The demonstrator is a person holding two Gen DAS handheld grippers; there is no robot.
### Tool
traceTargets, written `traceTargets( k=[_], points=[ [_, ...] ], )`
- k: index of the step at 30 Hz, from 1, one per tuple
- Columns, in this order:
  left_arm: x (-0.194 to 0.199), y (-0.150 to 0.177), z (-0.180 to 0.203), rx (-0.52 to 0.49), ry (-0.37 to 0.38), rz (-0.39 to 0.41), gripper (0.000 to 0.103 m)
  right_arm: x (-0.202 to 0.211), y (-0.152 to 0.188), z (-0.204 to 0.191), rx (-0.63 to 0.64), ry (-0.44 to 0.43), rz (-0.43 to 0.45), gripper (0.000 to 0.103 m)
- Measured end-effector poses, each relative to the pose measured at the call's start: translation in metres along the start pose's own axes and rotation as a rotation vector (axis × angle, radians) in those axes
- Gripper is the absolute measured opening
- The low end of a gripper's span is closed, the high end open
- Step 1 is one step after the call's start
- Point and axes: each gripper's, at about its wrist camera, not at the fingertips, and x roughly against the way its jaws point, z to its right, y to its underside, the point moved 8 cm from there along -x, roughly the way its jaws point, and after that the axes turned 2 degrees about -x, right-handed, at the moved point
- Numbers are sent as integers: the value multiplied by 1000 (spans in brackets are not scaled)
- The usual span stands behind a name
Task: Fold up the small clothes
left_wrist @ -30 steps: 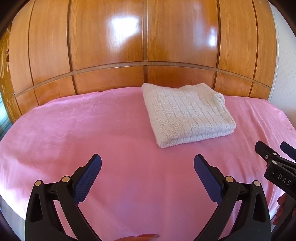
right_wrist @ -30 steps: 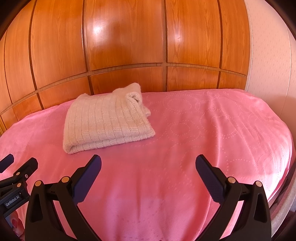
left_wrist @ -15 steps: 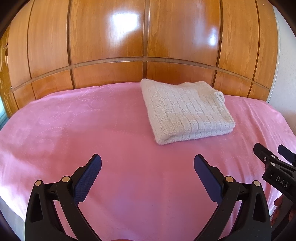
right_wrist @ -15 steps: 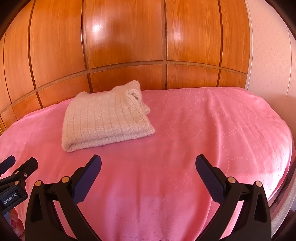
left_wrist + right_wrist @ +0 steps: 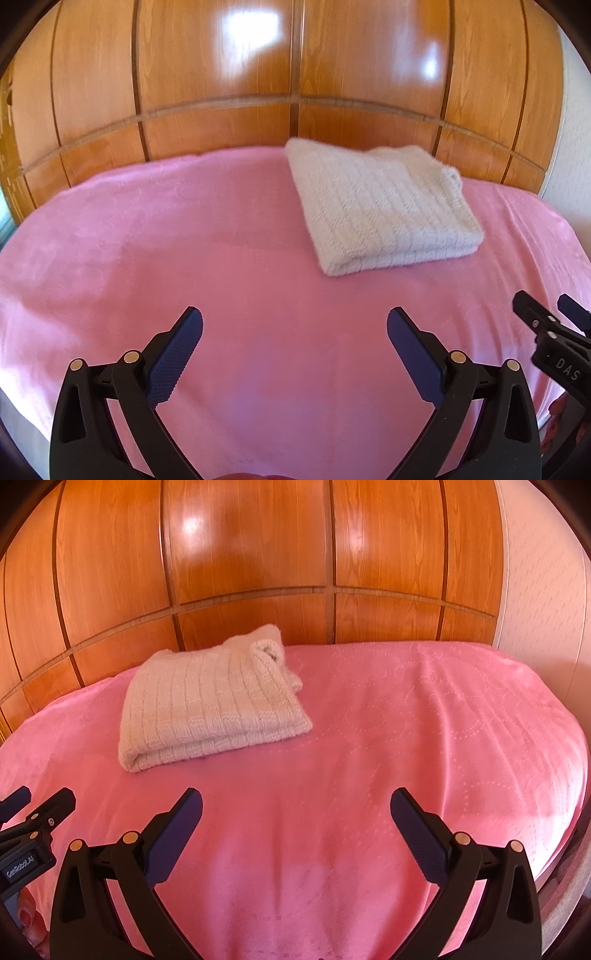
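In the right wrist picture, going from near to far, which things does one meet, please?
Right gripper → bare pink bedspread → folded white knitted garment → wooden panel wall.

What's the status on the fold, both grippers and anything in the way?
Left gripper open, empty. Right gripper open, empty. Cream knit garment lies folded on the pink bedspread, untouched. Nothing in the way.
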Motion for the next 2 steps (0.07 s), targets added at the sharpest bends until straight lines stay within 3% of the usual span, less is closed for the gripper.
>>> traceTargets(
  k=[2],
  points=[
    [-10, 2, -12, 19, -16, -28, 99, -5, 2, 3, -5, 8, -13, 101]
  ],
)
